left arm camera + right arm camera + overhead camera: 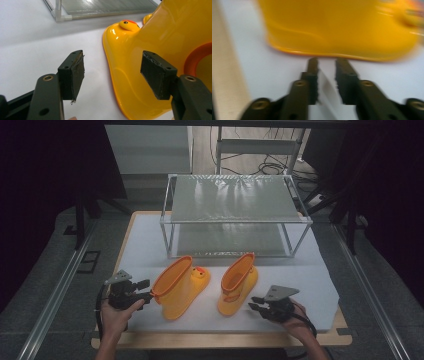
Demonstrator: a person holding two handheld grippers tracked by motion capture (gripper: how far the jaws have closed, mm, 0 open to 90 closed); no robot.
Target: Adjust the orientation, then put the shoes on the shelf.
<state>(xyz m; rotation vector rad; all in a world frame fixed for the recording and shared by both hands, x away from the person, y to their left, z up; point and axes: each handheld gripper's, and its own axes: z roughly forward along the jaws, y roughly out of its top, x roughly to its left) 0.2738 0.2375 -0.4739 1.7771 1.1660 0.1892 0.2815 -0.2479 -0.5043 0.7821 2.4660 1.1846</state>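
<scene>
High view gives us two yellow boots on the white mat: the left boot (179, 286) at 7 o'clock of the table, the right boot (238, 282) at 5 o'clock. Our left gripper (142, 291) gapes wide beside the left boot's top, holding nothing. Our right gripper (256, 304), nearly closed and empty, points at the right boot's sole. Behind stands a shelf (235, 215).

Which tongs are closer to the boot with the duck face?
Left. The left tongs sit right beside the duck boot, open at its orange rim. The right tongs are farther away, past the other boot, near its sole.
</scene>
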